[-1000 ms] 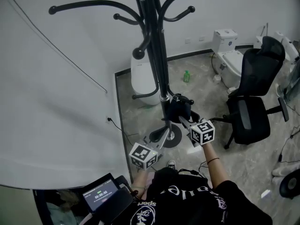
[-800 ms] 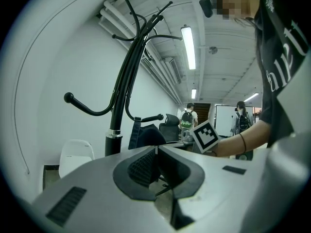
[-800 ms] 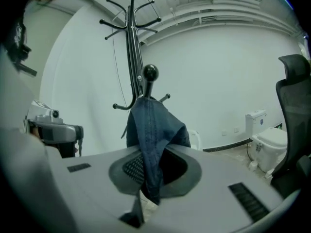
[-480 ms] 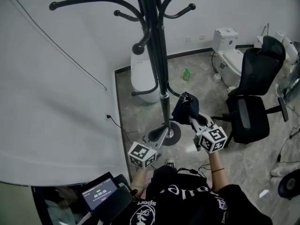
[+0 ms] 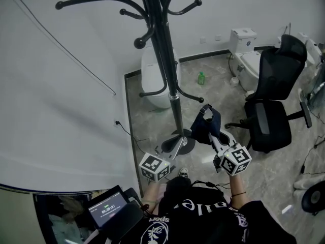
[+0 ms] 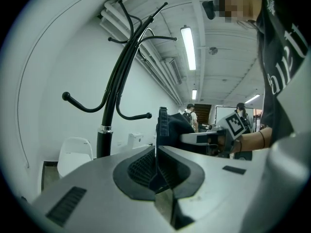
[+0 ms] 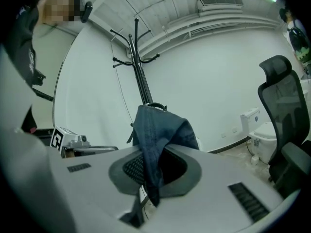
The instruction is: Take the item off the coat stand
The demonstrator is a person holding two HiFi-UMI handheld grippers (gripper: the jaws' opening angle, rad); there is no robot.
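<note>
While clamped, right tongs on cap

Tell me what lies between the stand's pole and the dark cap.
Nothing: the head view shows only bare floor between the pole and the dark cap, which the right gripper holds clear of it.

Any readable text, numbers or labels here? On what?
"00:00:07": on the screen; small, last digit unsure.
Shirt print: upside down and cut off, not readable as words.
Toilet tank label: too small to read.
Nothing else legible.
</note>
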